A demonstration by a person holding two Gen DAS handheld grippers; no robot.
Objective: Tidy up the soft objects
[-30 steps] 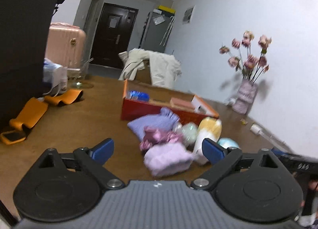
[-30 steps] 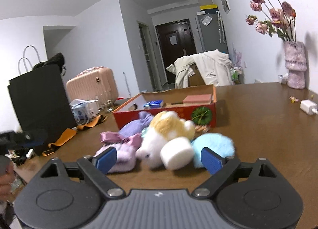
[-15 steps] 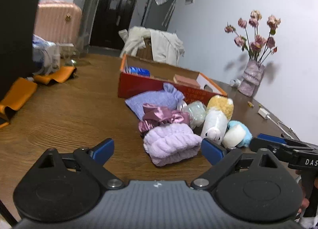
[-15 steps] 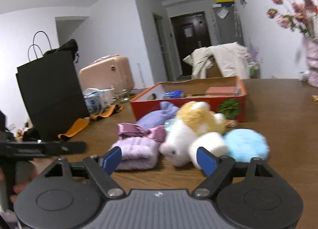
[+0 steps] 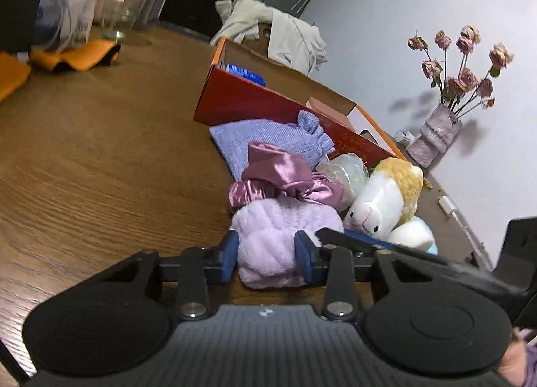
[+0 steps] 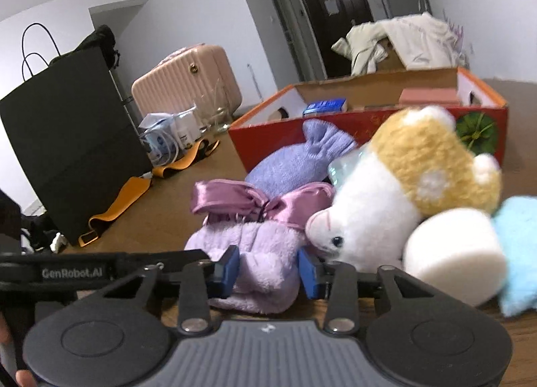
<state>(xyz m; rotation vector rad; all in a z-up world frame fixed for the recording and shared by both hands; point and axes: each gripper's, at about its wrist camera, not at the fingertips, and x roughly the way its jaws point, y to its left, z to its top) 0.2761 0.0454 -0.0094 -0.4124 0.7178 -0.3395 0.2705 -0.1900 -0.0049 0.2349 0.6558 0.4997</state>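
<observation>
- We see the left tool [image 5: 266, 254] with its blue pads on either side of the fluffy lilac cloth [image 5: 285, 236], pressing into the pile while its jaws are closing; the cloth bulges between them.
- Our right tool [image 6: 268, 268] grips the same lilac cloth [image 6: 255, 252] from the other side, jaws also closing, the blue pads sunk into the plush.
- The lilac cloth lies on the wooden counter [image 5: 100, 158] at the near end of a heap of soft things, touching its neighbours.
- Just behind it sits a shiny mauve satin scrunchie [image 5: 278, 179], resting partly on the cloth.
- Behind the scrunchie a lavender knitted pouch [image 5: 268, 142] lies flat, its gathered end against the red box [image 5: 241, 101].
- A white and yellow plush toy [image 6: 396, 192] leans against the cloth's side, its snout touching the right tool's pad region.
- A white foam cylinder [image 6: 456, 249] and a pale blue fluffy puff [image 6: 520, 246] lie beside the plush toy.
- A translucent pale green item [image 5: 349, 172] is wedged between the scrunchie and the toy; we cannot tell what it is.
- The red box is open, with a blue packet [image 6: 325, 106] inside.
- A vase of dried roses [image 5: 439, 135] stands by the wall, well apart from the heap.
</observation>
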